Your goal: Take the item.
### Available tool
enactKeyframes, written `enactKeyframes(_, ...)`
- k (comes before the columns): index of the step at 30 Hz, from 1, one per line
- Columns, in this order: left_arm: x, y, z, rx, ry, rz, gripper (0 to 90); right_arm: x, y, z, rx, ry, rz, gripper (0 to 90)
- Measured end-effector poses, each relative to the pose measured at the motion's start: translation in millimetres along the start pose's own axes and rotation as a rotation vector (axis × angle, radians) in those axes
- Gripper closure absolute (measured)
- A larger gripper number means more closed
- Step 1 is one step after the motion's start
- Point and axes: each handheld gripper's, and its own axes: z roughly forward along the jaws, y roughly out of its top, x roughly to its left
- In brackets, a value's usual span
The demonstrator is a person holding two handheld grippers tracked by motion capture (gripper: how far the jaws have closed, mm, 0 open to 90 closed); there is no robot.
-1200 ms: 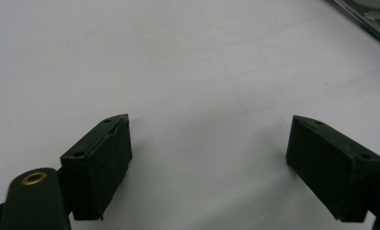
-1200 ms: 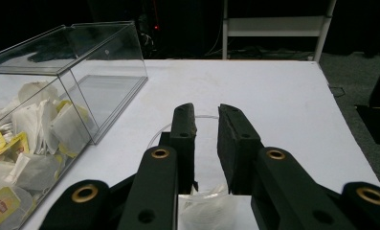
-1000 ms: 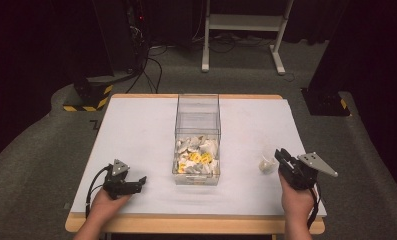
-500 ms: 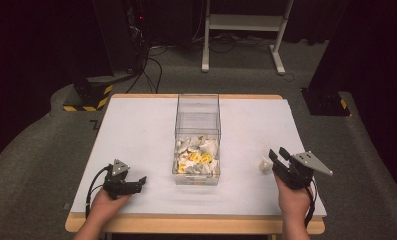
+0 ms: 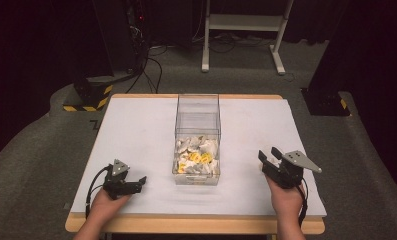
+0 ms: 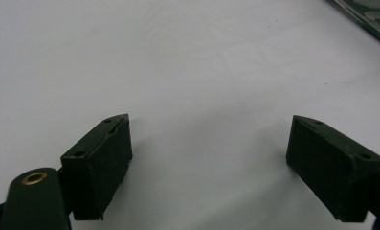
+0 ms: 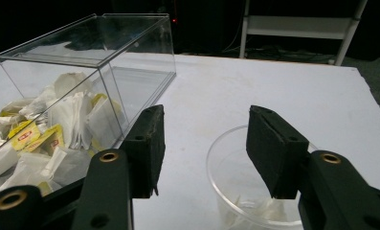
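A clear plastic box (image 5: 198,131) (image 7: 82,52) stands mid-table, its near half holding white and yellow sachets (image 5: 196,157) (image 7: 49,129). To its right my right gripper (image 5: 269,154) (image 7: 204,120) hovers over a small clear cup (image 7: 226,167) with something white (image 7: 269,211) in its bottom. Its jaws have just been opening and stand apart; the cup's rim lies below and between them, untouched by the pads. My left gripper (image 5: 140,183) (image 6: 209,122) rests low at the front left of the white table (image 5: 136,130), open wide, with bare tabletop between its jaws.
The table's wooden front edge (image 5: 196,224) runs just behind both hands. Beyond the far edge are dark carpet, a white metal frame (image 5: 241,30), black equipment with cables (image 5: 136,45) and a yellow-black striped base (image 5: 88,95).
The right gripper's jaws have spread apart and it has shifted slightly left, over the small cup that lay beside it. The left gripper has stayed put.
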Motion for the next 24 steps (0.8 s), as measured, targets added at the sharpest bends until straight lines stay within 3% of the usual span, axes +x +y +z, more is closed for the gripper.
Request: enactKeyframes(24, 0.0, 0.0, -0.1, 0.0, 0.002, 0.002, 16.3, 51.1, -6.3, 20.7, 0.026, 0.088, -0.094, 41.6)
